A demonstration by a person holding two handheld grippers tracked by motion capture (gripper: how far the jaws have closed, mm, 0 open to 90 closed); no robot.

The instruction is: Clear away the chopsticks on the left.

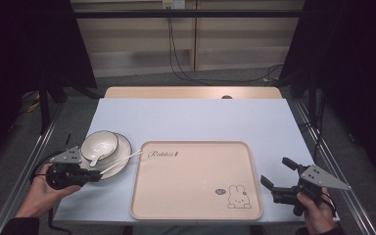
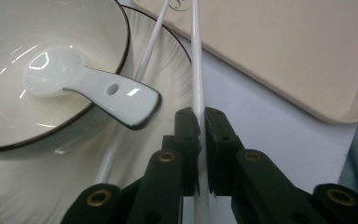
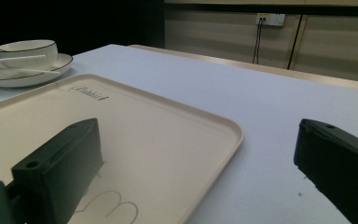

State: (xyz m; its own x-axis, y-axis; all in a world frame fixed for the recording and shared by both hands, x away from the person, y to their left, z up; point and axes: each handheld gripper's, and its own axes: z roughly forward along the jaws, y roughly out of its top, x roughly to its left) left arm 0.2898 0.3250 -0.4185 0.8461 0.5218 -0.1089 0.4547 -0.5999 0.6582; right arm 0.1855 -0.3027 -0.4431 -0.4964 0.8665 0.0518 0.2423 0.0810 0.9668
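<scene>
Left gripper (image 1: 97, 175): one, at the near left of the surface; its two black jaws are pinched almost together on a single white chopstick (image 2: 197, 70), as the left gripper view shows.
Left hand (image 1: 43, 188): wrapped round the gripper's body from the near left, forearm coming in from the near edge, gripper pointing right toward the plate.
Chopsticks: two, both white. The gripped one runs from the jaws out over the plate's rim toward the tray's far left corner; the second chopstick (image 2: 147, 51) lies just left of it in the left gripper view, across the plate and close by the bowl.
Plate (image 1: 122, 161): one, white with a dark rim, at the left of the surface, just left of the tray.
Bowl (image 1: 99, 143): one, white with a dark rim, sitting on the plate.
Spoon (image 2: 91, 84): one, white ceramic, scoop inside the bowl, handle over the bowl's rim toward the gripper.
Tray (image 1: 176, 196): one, beige, near centre of the surface, with a rabbit drawing at its near right corner and script lettering at its far left.
Right gripper (image 1: 276, 173): one, at the near right, just off the tray's right edge; jaws spread wide apart with nothing between them.
Right hand (image 1: 318, 213): grasping it from the near edge, gripper pointing left and slightly far.
Surface (image 1: 196, 120): one, pale.
</scene>
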